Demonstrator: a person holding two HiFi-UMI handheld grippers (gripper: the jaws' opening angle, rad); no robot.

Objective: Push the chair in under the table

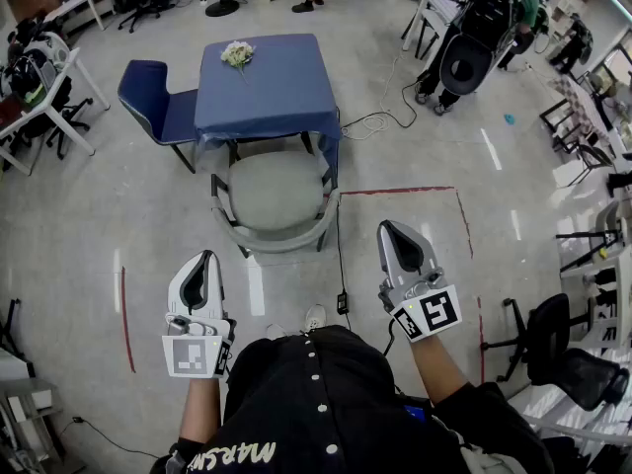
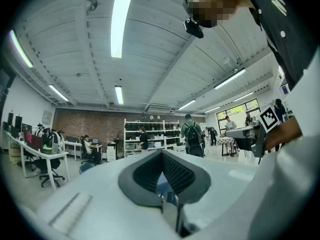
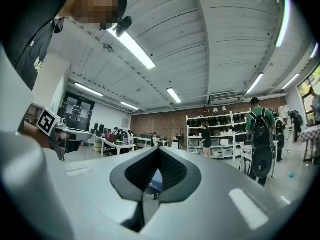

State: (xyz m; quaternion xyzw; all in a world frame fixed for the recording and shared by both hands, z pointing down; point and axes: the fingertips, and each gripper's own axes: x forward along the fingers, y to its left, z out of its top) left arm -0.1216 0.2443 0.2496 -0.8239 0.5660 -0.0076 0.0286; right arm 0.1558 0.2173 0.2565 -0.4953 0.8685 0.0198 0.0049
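A grey armchair (image 1: 272,191) stands pulled out from the near side of a small table covered in a blue cloth (image 1: 262,87), its backrest toward me. Both grippers hang level in front of my body, well short of the chair. My left gripper (image 1: 207,257) is shut with nothing in it, below and left of the chair's back. My right gripper (image 1: 387,227) is shut and empty too, to the right of the chair. The left gripper view shows its jaws (image 2: 161,154) meeting, with the room beyond. Likewise, the right gripper view has its jaws (image 3: 159,150) closed together.
A blue chair (image 1: 148,97) is tucked at the table's left side. A small bunch of flowers (image 1: 237,54) lies on the cloth. A black cable (image 1: 341,265) runs along the floor right of the grey chair, beside red floor tape (image 1: 400,191). A black office chair (image 1: 553,344) stands at my right.
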